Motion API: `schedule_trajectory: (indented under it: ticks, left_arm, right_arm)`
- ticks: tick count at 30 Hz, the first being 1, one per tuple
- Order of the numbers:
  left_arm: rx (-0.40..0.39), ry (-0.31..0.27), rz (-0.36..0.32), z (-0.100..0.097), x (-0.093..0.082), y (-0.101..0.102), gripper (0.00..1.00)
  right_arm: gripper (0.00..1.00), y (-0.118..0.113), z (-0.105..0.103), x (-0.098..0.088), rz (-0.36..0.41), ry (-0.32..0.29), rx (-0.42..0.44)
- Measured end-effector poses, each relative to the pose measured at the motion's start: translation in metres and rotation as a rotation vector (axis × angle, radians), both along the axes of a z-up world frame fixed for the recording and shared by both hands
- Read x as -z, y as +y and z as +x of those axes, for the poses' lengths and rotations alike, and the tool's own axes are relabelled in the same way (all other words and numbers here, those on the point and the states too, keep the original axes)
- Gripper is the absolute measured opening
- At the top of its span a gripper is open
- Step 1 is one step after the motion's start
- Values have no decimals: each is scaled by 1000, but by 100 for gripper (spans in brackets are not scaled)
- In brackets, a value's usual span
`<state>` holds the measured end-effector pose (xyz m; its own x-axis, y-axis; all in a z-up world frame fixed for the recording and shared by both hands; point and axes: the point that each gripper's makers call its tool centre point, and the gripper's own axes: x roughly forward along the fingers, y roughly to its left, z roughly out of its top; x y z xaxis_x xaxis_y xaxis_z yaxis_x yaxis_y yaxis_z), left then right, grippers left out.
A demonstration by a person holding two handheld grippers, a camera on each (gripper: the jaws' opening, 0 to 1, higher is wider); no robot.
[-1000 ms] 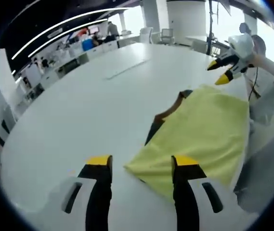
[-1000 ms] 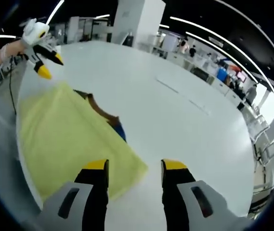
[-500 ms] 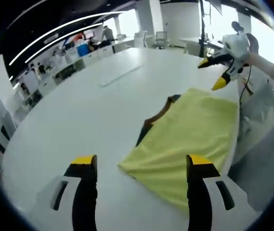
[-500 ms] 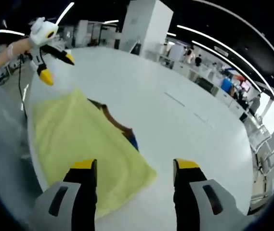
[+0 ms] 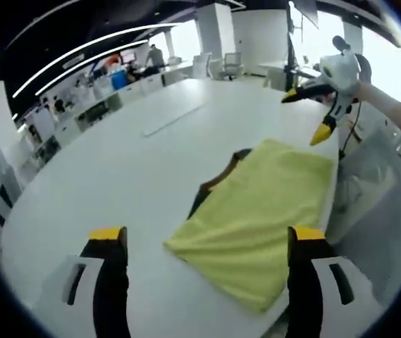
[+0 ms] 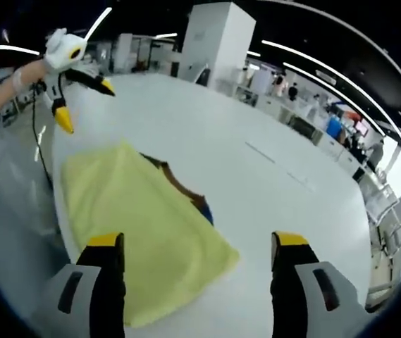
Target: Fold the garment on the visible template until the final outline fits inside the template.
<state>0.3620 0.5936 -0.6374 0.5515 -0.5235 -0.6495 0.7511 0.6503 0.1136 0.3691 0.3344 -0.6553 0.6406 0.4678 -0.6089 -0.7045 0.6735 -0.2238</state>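
Both grippers — left gripper [image 5: 207, 243], right gripper [image 6: 196, 246] — hover wide-open and empty above the yellow garment [image 5: 256, 215]; next likely a corner grasp.

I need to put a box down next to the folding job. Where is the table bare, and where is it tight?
The white table is bare across the wide stretch beyond the yellow garment, past the dark edge poking out from under it. It is tight on the near side, where the garment nearly reaches the table's edge. Both grippers, left and right, are open above it.
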Motion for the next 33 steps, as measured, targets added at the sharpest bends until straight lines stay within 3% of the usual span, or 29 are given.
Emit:
schedule_trajectory:
  ticks: [9,17,29,33]
  left_arm:
    - [0,7,3,-10,1,0,100]
    - [-7,17,-47,-23,-3,-1,100]
    - [-61,22,-92,-35,-5,7,100]
    - [-71,36,-91,-41,2,7,100]
  right_arm:
    - [100,0,-13,0,-1,19,2]
    - [100,3,-19,-7,66,28,30]
    - [100,-6,-31,2,45,62,56]
    - [100,-6,-36,5,52,74,62]
